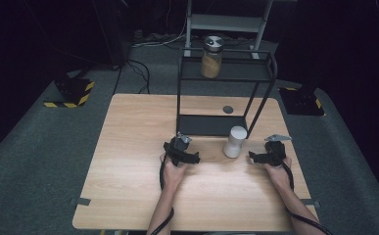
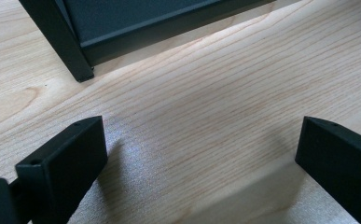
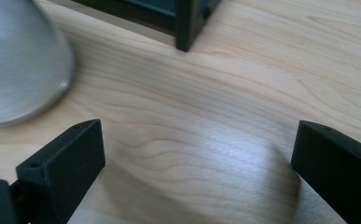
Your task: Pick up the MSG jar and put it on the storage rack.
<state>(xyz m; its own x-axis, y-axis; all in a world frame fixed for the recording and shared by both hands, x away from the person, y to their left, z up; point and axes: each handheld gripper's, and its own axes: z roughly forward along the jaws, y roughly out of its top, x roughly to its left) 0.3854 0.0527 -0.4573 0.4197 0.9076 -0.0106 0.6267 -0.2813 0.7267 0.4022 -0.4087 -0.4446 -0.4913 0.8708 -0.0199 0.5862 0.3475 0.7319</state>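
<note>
A white cylindrical container (image 1: 235, 141) stands upright on the wooden table (image 1: 128, 161), just in front of the black shelf rack (image 1: 211, 125). My right gripper (image 1: 256, 157) rests on the table to the container's right, open, with only bare wood between its jaws (image 3: 192, 154); the container's base (image 3: 19, 70) shows at the upper left of the right gripper view. Left of the container my left gripper (image 1: 181, 152) sits low on the table, also open over bare wood (image 2: 197, 154), facing the rack's foot (image 2: 73, 60). A jar (image 1: 211, 57) of yellowish contents with a dark lid stands on the rack's top shelf.
A small round dark disc (image 1: 227, 109) lies on the table behind the rack's lower shelf. The rack's thin black posts rise near the container. Grey carpet surrounds the table, with a metal stand (image 1: 226, 22) behind and yellow-black striped bases (image 1: 74, 95) at the left.
</note>
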